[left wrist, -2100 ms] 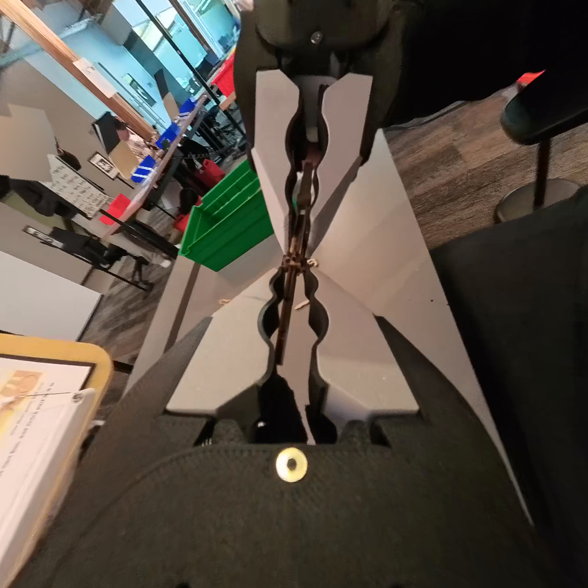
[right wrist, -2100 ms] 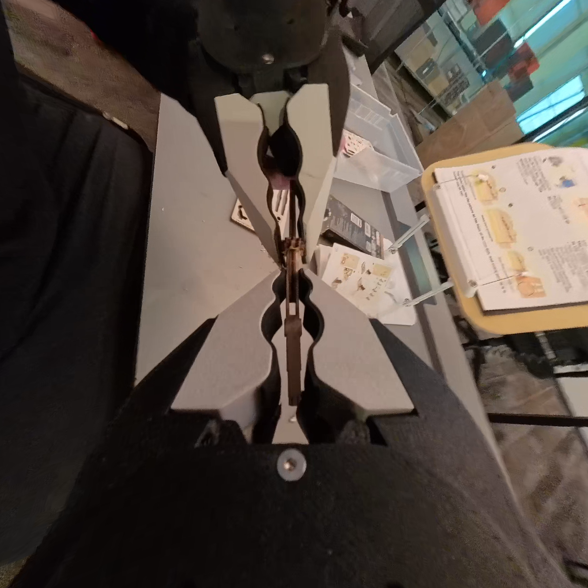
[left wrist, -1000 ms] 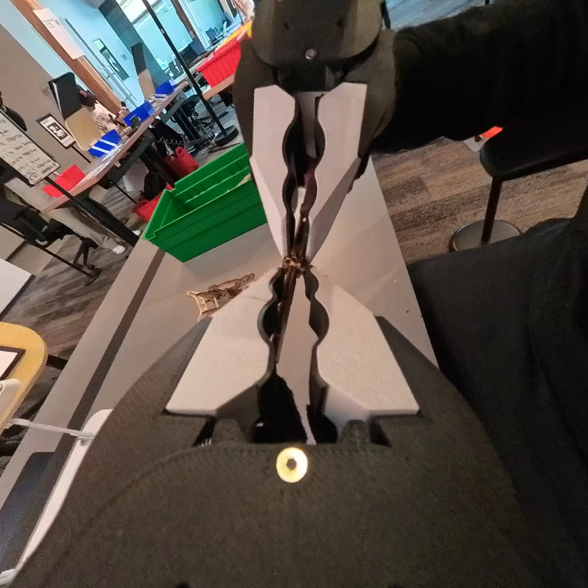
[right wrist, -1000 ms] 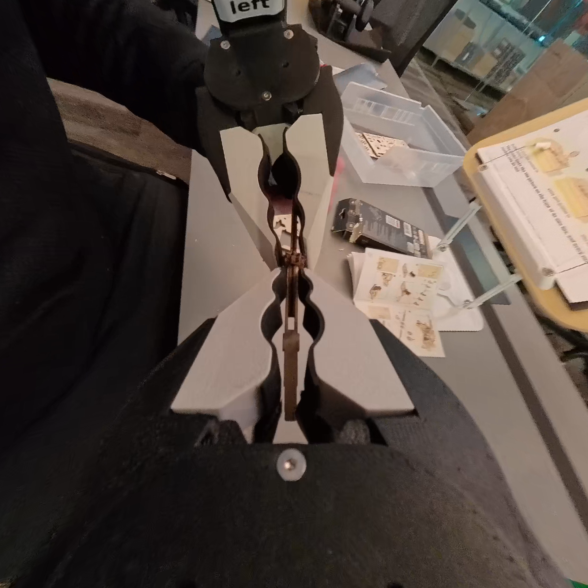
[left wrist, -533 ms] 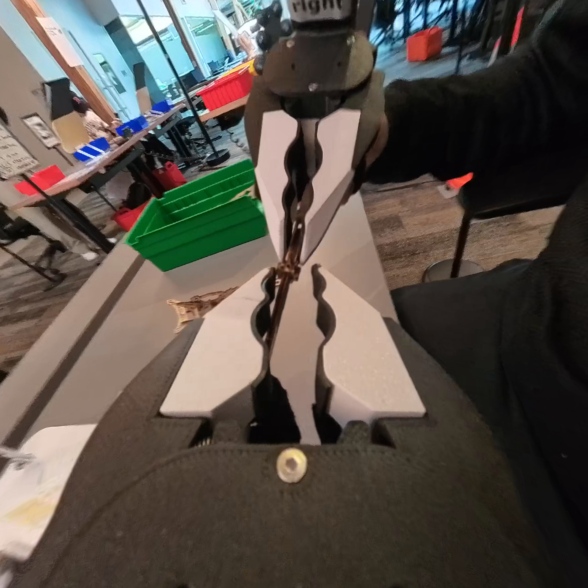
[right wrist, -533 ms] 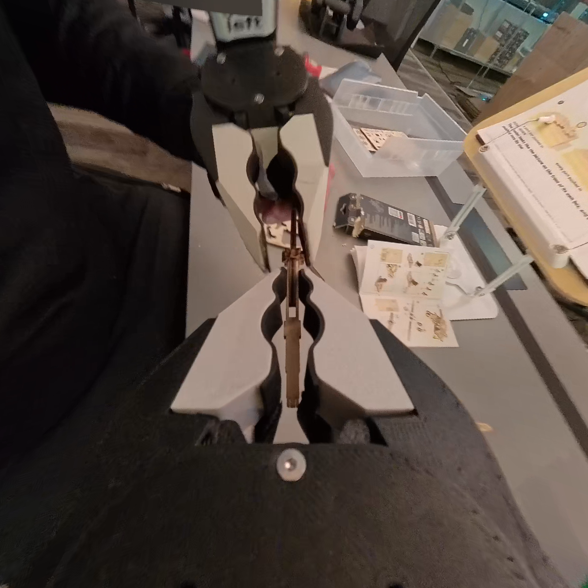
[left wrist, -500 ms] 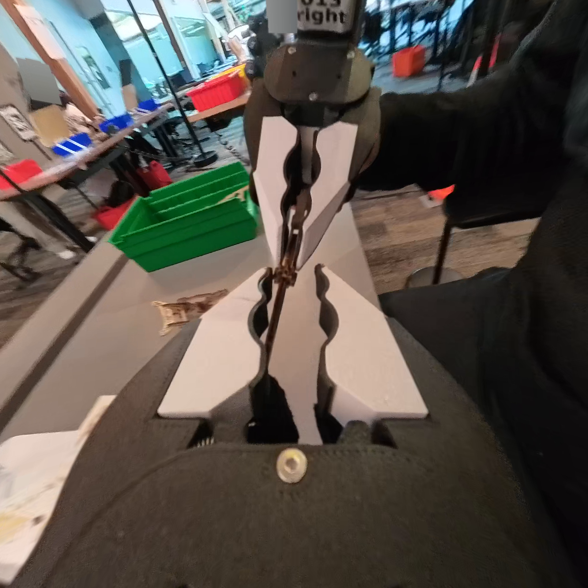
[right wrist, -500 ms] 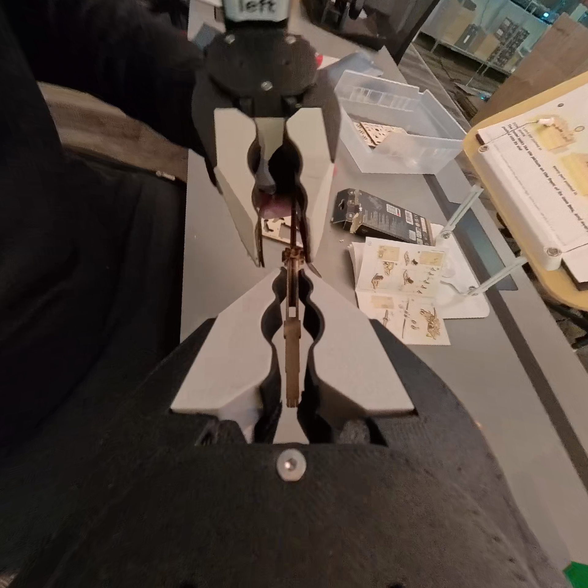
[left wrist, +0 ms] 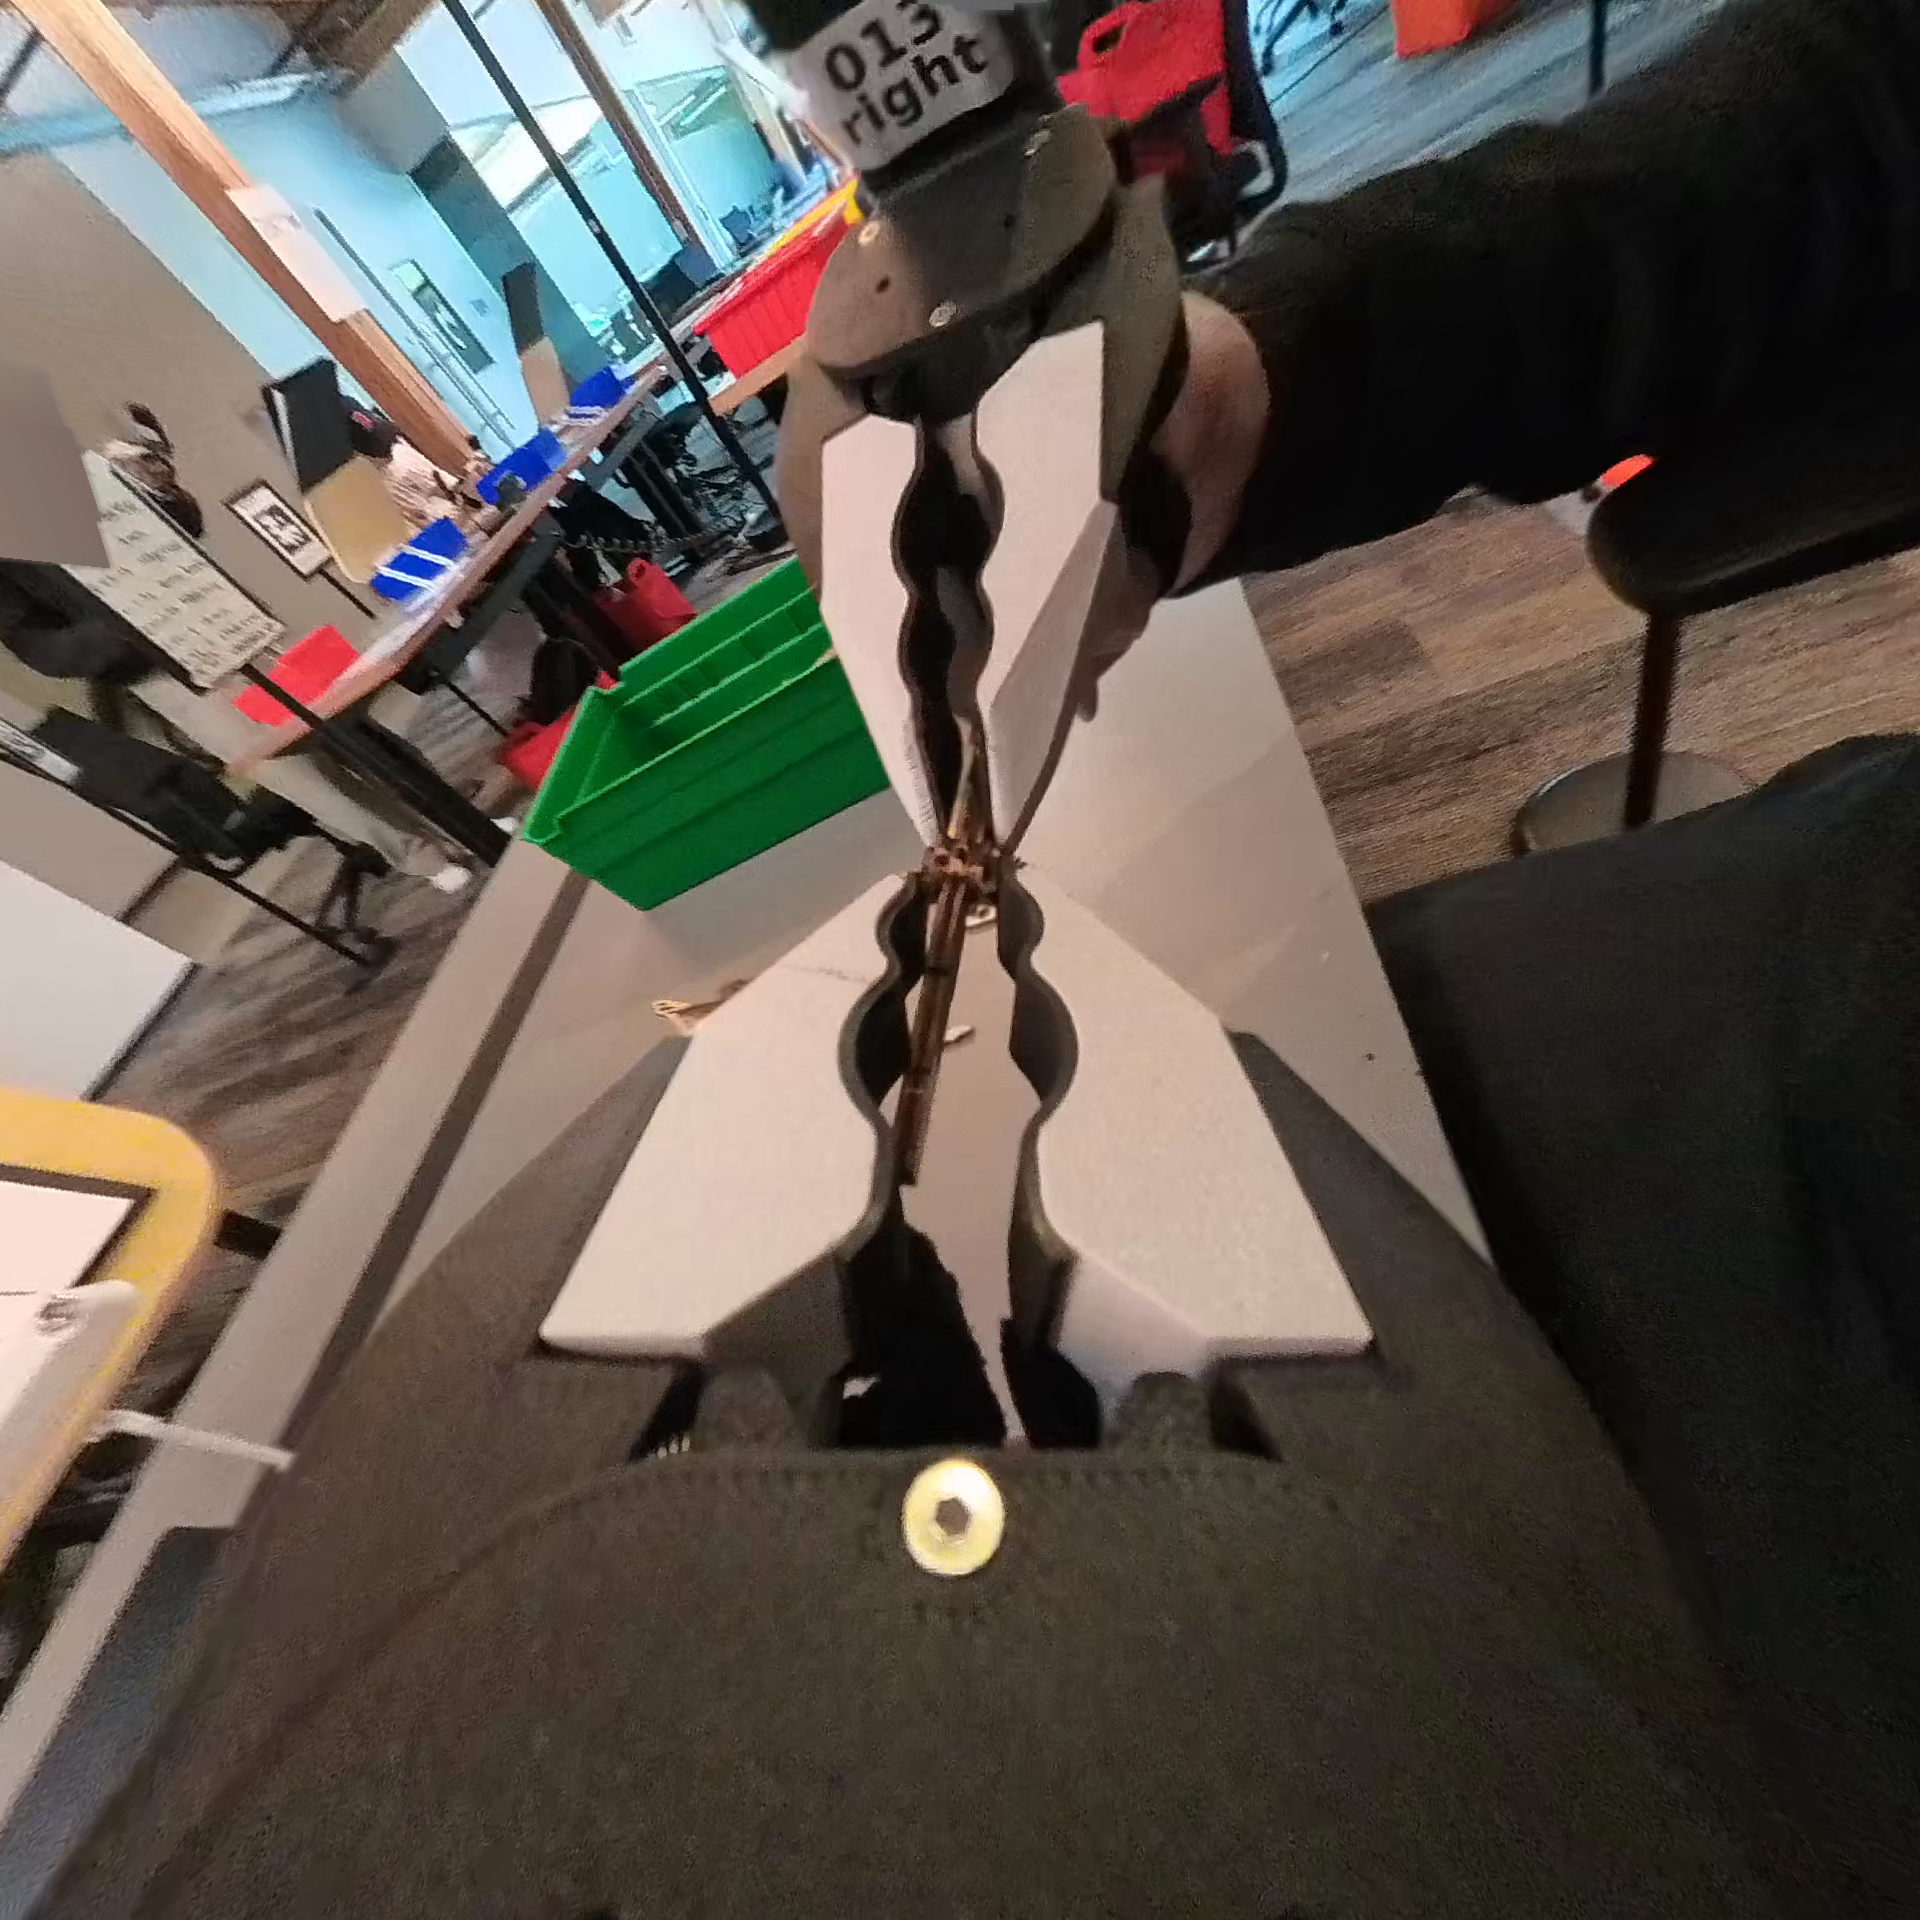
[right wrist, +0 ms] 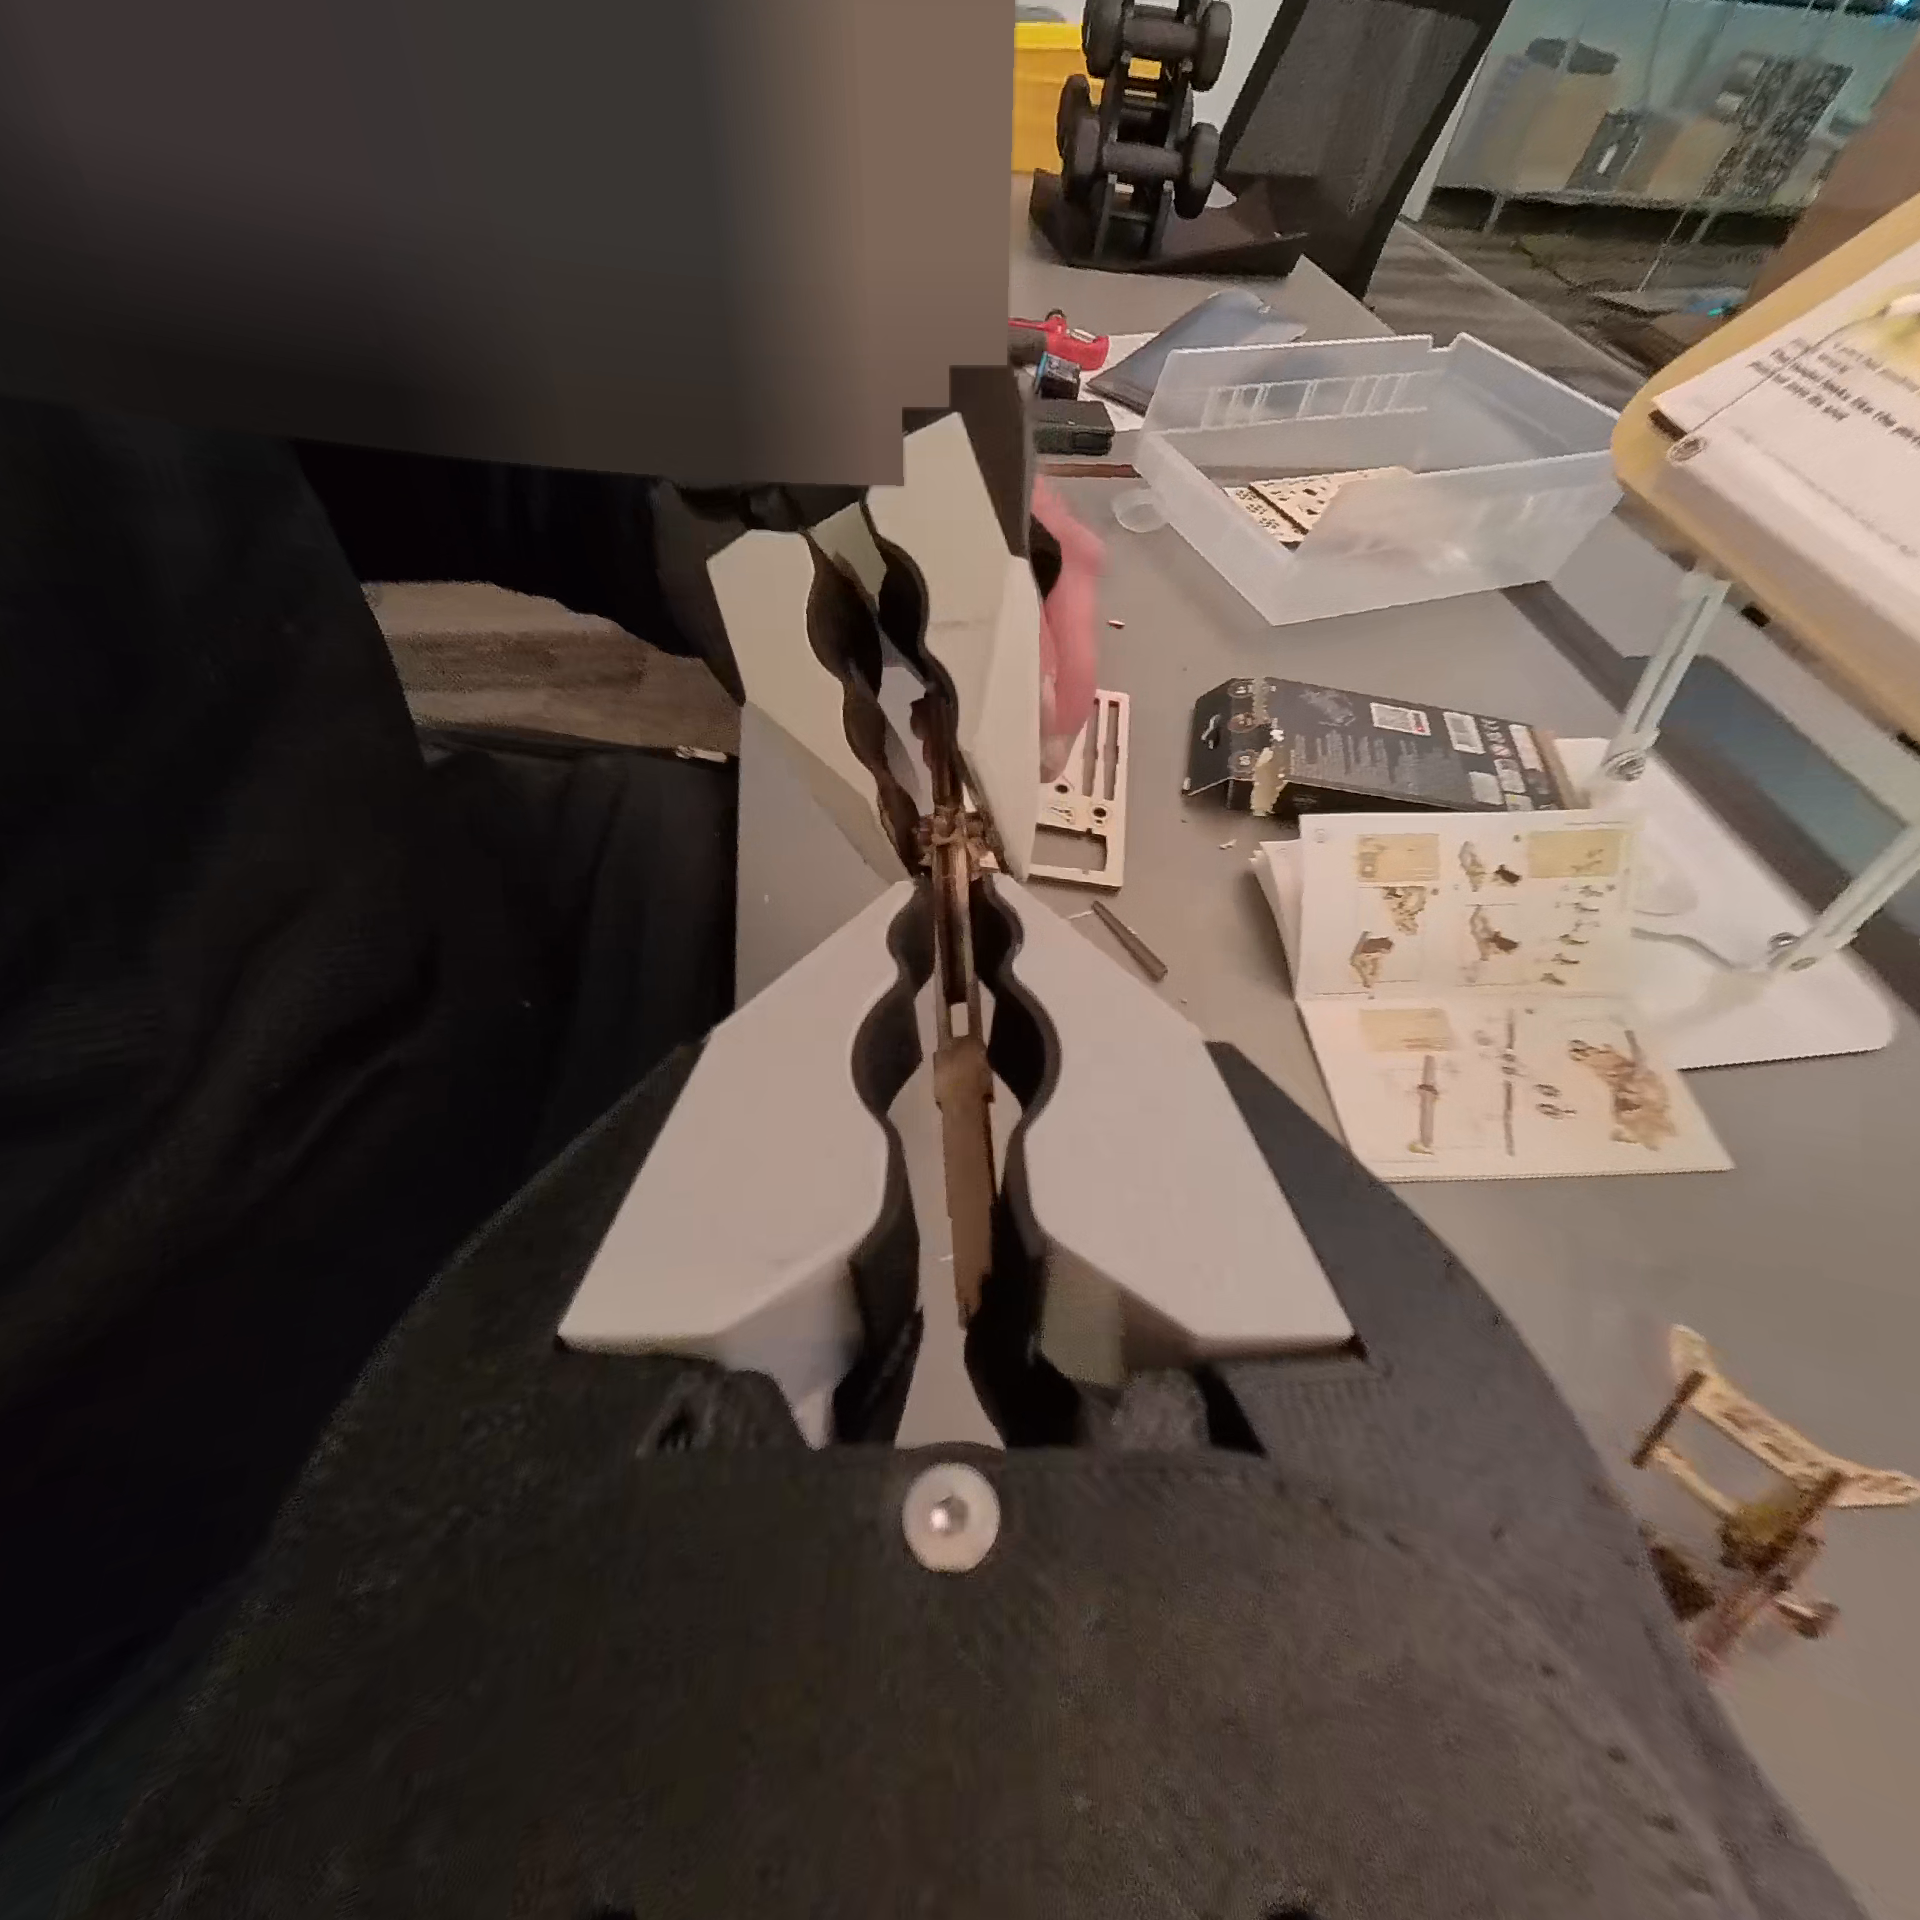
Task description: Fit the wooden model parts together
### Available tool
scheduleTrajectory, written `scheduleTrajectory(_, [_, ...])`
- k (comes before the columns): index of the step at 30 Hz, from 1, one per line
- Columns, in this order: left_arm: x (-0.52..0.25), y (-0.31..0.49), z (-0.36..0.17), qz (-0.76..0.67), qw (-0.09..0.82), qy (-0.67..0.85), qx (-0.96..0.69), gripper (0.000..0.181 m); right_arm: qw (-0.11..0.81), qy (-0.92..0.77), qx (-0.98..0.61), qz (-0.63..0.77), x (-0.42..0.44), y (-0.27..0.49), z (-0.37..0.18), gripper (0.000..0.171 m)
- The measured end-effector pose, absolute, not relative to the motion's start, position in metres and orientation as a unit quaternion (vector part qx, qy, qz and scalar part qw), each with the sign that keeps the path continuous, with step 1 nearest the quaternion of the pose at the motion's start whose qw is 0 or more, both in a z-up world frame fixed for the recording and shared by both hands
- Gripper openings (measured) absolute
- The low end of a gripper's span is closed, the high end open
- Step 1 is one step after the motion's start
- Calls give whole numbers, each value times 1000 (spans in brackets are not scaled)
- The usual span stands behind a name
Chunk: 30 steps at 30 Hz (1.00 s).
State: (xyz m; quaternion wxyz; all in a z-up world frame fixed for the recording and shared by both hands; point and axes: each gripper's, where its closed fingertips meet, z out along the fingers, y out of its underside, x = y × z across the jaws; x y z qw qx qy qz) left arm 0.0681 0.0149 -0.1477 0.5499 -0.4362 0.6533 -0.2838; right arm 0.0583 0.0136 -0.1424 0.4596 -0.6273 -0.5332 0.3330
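- Wooden: two thin strips (right wrist: 961, 1132), meeting tip to tip above the desk (right wrist: 1558, 1278).
- Two grippers, left gripper (left wrist: 951, 914) and right gripper (right wrist: 951, 894): fingers clamped, one strip each.
- Beside the desk's leaflet (right wrist: 1475, 987): one black box (right wrist: 1382, 746), one clear tray (right wrist: 1382, 468).

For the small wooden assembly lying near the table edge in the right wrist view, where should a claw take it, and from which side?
Judging by its pose, take the wooden assembly by the flat pale plate on top, coming from above with the fingers across the plate's thin edges. It lies tilted on the table, and its darker lower parts look spindly, so probably fragile.
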Motion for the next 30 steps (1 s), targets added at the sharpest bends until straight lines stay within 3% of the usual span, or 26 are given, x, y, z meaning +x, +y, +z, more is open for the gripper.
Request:
scheduleTrajectory(6, [67, 19, -146, -184, 600, 676, -386, 12, 429, -485, -641, 413, 57, 14, -142, 3])
scheduleTrajectory(12, [64, 27, -143, -259, 588, 636, -427, 12, 481, -506, -631, 339, 58, 25, -138, 8])
scheduleTrajectory(17, [60, 37, -140, -337, 564, 591, -468, 12, 501, -503, -635, 306, 78, 33, -135, 23])
scheduleTrajectory(22, [59, 41, -137, -432, 522, 541, -499, 13, 517, -484, -641, 295, 90, 42, -131, 10])
scheduleTrajectory(30, [56, 42, -128, -480, 507, 513, -500, 13, 520, -483, -635, 305, 85, 42, -118, 8])
